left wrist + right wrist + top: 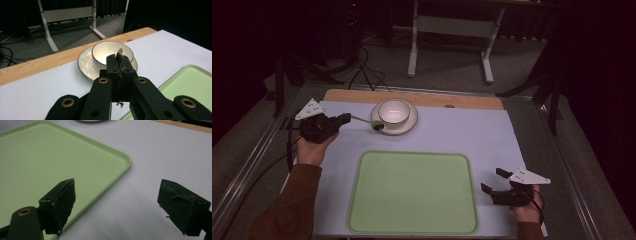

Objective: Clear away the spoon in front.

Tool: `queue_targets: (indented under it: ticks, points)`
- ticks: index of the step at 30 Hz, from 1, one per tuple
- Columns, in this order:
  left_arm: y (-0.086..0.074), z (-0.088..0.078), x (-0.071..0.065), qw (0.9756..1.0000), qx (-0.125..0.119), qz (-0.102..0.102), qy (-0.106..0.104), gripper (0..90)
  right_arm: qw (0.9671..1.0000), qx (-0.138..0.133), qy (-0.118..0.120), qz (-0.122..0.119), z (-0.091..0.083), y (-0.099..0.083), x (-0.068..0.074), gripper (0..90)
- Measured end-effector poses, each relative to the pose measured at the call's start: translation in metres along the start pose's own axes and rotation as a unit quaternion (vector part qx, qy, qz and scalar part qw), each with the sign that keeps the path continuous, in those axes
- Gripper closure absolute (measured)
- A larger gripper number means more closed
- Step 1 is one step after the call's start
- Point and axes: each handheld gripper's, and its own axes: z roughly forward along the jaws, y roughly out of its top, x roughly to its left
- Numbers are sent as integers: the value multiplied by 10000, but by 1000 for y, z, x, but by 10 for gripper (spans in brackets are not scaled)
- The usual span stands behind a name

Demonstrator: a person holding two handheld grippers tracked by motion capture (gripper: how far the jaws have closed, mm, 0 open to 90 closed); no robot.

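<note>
While the left tool [343, 119] clamps a thin metal spoon [362, 120] beside the white ceramic bowl [393, 111] on its saucer [408, 125], the right tool [493, 181] waits open; the green tray [412, 192] remains unloaded.

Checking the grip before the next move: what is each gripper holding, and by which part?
The left gripper is shut on a spoon by its handle, the spoon's bowl poking out beyond the tips. The right gripper is open and holds nothing.
</note>
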Motion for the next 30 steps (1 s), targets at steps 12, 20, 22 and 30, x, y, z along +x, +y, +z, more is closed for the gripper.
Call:
queue_targets:
  ticks: [12,20,22,30]
  points:
    - [-15,-19,-5,9999,109,-31,-39,895,10000,8,8,-6,1,0,0,145]
    - [-27,-31,-9,9996,225,-126,-92,895,10000,-10,-1,-9,0,0,0,145]
    - [-29,-33,-10,9995,277,-125,-107,895,10000,-21,0,-13,0,0,0,143]
    - [-37,-38,-16,9982,560,-132,-143,894,9999,-98,18,-21,-1,0,1,142]
